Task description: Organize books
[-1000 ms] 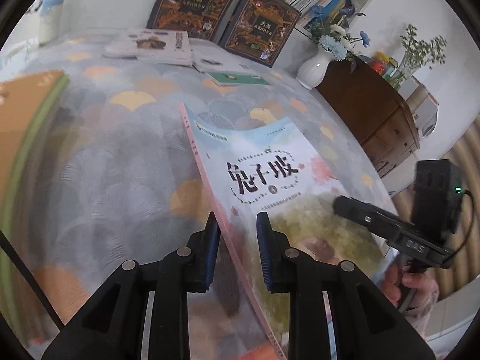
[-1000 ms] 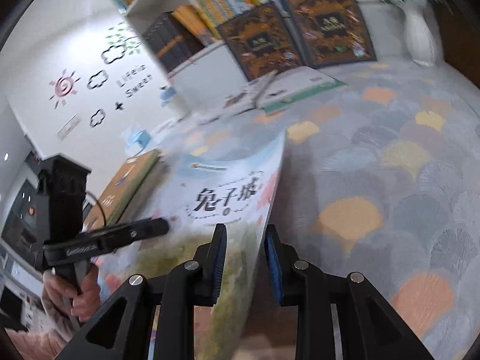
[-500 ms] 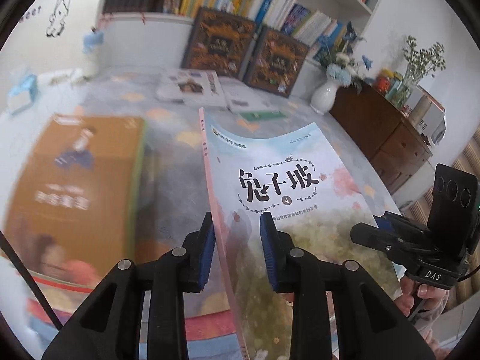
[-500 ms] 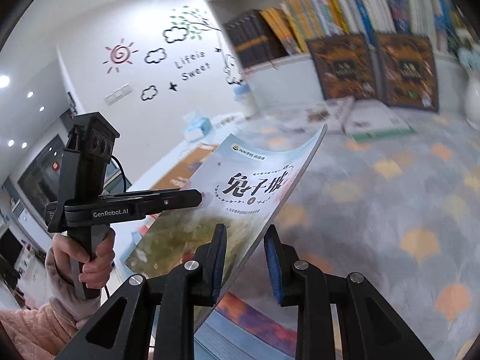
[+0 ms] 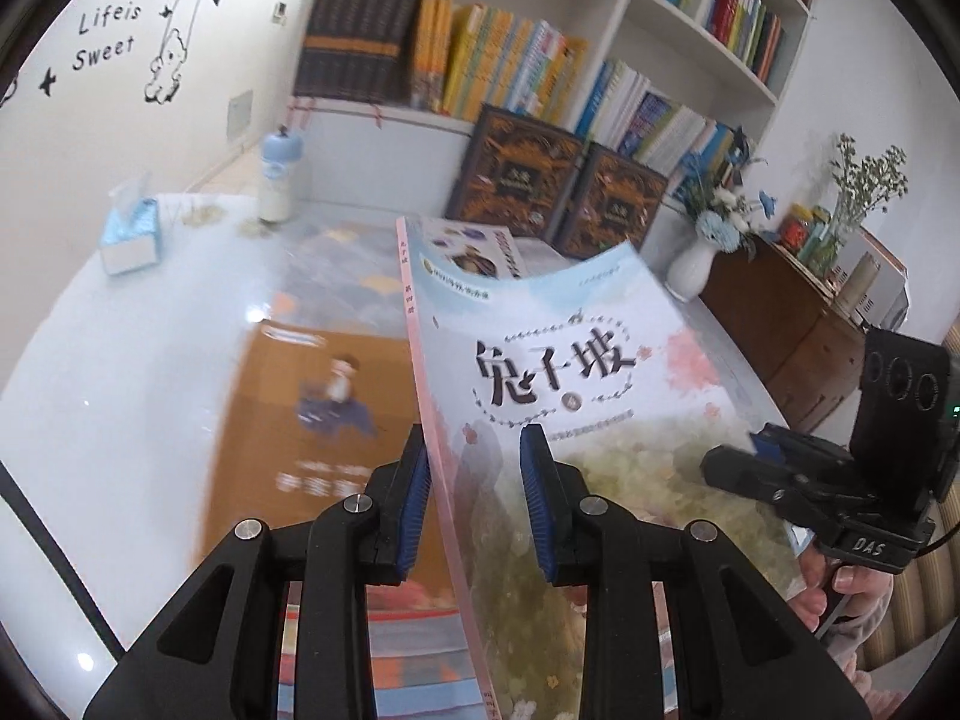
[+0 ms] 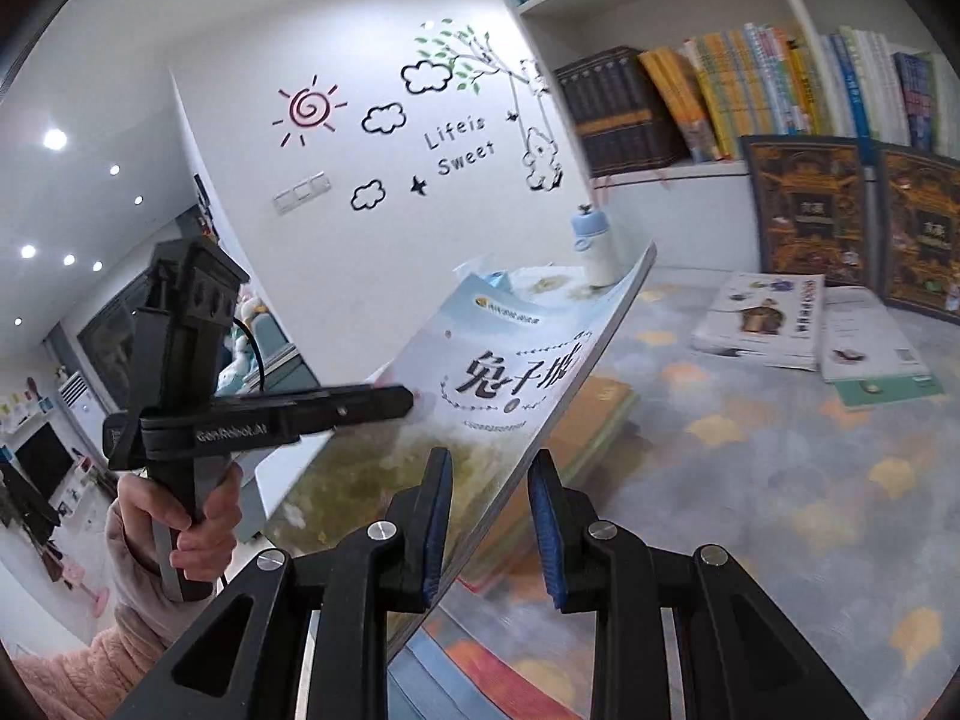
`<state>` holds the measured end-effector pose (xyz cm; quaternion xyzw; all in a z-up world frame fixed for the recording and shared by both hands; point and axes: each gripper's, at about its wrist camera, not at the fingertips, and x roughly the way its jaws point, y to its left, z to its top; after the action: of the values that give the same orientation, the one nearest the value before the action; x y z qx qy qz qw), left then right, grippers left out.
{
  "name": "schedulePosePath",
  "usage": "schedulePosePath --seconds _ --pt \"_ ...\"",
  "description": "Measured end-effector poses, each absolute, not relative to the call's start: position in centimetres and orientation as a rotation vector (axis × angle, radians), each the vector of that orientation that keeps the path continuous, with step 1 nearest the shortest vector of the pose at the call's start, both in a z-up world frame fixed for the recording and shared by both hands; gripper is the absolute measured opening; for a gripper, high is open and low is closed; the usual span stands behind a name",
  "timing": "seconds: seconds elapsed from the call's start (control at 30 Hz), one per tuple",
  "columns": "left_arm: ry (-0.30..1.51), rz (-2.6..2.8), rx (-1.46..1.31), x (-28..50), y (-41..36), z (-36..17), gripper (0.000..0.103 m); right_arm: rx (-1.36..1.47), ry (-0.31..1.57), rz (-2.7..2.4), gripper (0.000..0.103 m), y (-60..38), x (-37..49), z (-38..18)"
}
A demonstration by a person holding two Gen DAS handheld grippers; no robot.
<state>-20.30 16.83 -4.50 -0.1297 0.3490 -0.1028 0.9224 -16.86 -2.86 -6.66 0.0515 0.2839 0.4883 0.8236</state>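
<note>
A thin light-blue book with a pink spine and black title hangs tilted in the air above the table. My left gripper is shut on its spine edge near the bottom. My right gripper is shut on the opposite long edge of the blue book. Each wrist view shows the other tool: the right gripper is at the book's right edge and the left gripper reaches in from the left, each in a person's hand. An orange-brown book lies flat on the table below.
Two dark ornate books lean against the bookshelf at the back, with flat books in front of them. A white vase, a wooden cabinet, a tissue box and a blue-capped bottle ring the patterned tabletop.
Both grippers have risen with the blue book, lifting it well off the table. The views have swung up, so the shelf and wall now show, and the orange-brown book appeared underneath.
</note>
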Motion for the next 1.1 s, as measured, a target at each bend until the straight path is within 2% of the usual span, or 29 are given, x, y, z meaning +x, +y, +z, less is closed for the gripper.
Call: schedulePosePath --seconds 0.33,0.47,0.77,1.1 --pt "0.720 -0.202 -0.277 -19.7 24.5 -6.0 0.025 0.042 0.682 1.101 0.026 6.7 -16.2 -8.0" --pt "0.770 -0.241 -0.279 -17.9 26.0 -8.6 0.025 -0.001 0.725 1.107 0.026 10.6 -15.9 -9.7" --pt "0.869 -0.312 -0.486 -12.6 29.0 -15.0 0.025 0.028 0.874 1.030 0.026 13.3 -10.1 -13.9" --pt "0.842 -0.157 -0.284 -12.5 27.7 -14.3 0.028 0.040 0.973 1.008 0.028 15.0 -6.7 -16.3"
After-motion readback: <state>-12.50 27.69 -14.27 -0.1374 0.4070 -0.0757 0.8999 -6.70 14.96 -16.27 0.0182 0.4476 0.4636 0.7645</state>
